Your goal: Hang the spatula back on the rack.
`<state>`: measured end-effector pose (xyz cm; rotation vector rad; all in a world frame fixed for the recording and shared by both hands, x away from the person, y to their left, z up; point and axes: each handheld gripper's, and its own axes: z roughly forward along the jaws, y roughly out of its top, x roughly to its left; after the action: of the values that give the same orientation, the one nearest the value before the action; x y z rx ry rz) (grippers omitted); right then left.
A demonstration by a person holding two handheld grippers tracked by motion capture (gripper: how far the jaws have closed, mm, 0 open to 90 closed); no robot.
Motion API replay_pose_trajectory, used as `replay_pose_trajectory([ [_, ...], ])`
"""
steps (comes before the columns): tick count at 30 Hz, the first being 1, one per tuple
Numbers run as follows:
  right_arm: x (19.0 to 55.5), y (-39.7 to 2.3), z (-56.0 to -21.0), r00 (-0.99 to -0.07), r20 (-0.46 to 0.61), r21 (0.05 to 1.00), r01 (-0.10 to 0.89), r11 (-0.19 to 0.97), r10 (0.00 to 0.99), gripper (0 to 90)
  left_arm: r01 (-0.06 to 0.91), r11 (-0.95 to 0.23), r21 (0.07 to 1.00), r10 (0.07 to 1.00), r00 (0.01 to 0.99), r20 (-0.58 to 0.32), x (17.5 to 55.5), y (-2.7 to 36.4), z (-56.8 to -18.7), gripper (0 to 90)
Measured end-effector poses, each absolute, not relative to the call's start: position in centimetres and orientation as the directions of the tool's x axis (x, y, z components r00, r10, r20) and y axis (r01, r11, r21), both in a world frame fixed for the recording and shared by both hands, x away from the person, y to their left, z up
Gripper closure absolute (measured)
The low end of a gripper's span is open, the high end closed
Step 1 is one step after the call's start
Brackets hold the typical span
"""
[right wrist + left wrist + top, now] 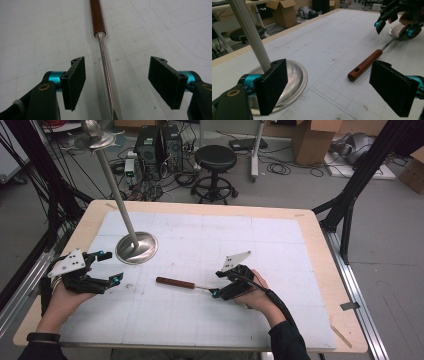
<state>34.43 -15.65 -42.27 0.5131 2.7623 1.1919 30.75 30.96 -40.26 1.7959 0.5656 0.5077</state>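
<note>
A utensil with a brown wooden handle (175,282) (365,65) (98,17) and a thin metal shaft (106,70) lies flat on the white gridded mat (200,240). My right gripper (218,284) (116,82) is open and low over the mat. Its pads stand on either side of the shaft without touching it. The utensil's far end is hidden under that gripper and hand. My left gripper (111,266) (337,87) is open with nothing in it, left of the handle's tip. In the left gripper view the right gripper (395,28) is at the upper right.
A metal stand with a round dish base (136,247) (292,77) and a slanting pole (112,185) (249,32) sits just beyond my left gripper. The wooden table rim (320,230) frames the mat. A black stool (215,160), computers and boxes stand on the floor behind.
</note>
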Motion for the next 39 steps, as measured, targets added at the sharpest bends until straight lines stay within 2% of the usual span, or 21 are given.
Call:
replay_pose_trajectory([
  [17,34.7,-13.6,-42.8,-0.955,0.038,0.618,0.253,0.745,0.293,53.9,0.137,-0.252,0.958,0.617,0.786,0.049,30.9,31.3,-40.9,15.8],
  [24,34.8,-13.5,-42.9,-0.951,0.028,0.588,0.266,0.764,0.309,64.4,0.146,-0.264,0.954,0.614,0.788,0.049,30.9,31.0,-41.1,15.9],
  [32,34.7,-12.5,-42.4,-0.955,-0.002,0.529,0.251,0.811,0.297,72.5,0.145,-0.267,0.953,0.611,0.790,0.051,30.9,30.9,-41.2,15.9],
  [39,35.0,-11.3,-41.8,-0.952,0.008,0.442,0.278,0.853,0.306,73.9,0.142,-0.265,0.954,0.613,0.788,0.053,30.8,31.0,-41.1,15.9],
])
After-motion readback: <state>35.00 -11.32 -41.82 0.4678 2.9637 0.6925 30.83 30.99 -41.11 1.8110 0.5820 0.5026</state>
